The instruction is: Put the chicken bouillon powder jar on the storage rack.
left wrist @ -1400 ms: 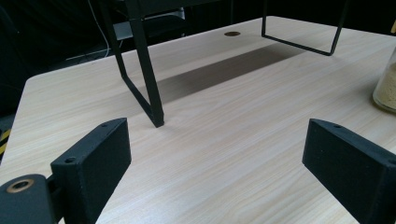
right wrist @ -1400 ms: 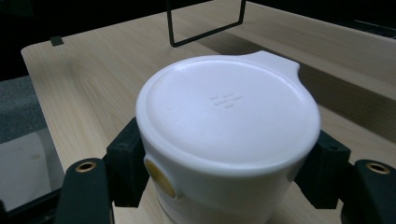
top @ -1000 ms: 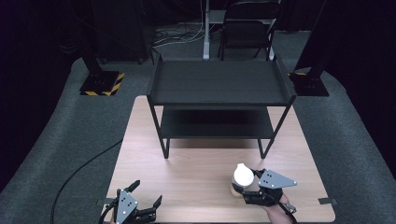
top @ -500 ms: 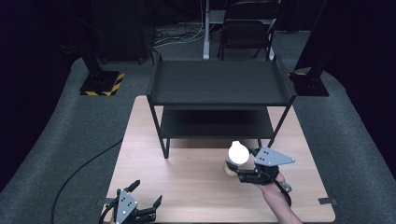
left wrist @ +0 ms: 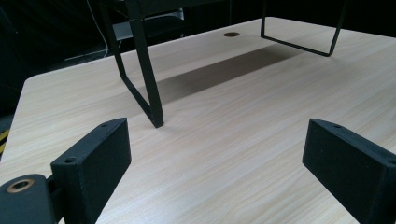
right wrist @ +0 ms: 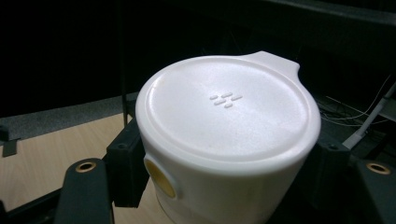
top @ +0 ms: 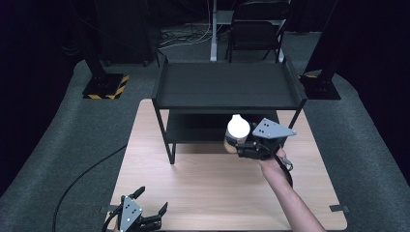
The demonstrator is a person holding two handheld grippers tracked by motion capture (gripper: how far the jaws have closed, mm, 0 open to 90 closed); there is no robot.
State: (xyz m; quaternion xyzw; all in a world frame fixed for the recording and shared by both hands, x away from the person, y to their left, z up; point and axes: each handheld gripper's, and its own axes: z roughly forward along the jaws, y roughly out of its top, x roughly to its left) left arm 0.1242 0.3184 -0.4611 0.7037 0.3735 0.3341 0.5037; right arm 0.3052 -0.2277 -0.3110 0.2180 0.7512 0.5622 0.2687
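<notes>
The right gripper point(top: 240, 143) clamps a white lidded container point(right wrist: 224, 140) by its sides, raised above the desk point(top: 203, 188) before the black shelf rack point(top: 227, 87). The lid bears four small embossed dashes and no legible text. The left gripper point(left wrist: 215, 172) rests low over the desk, its jaws spread wide with nothing between them.
</notes>
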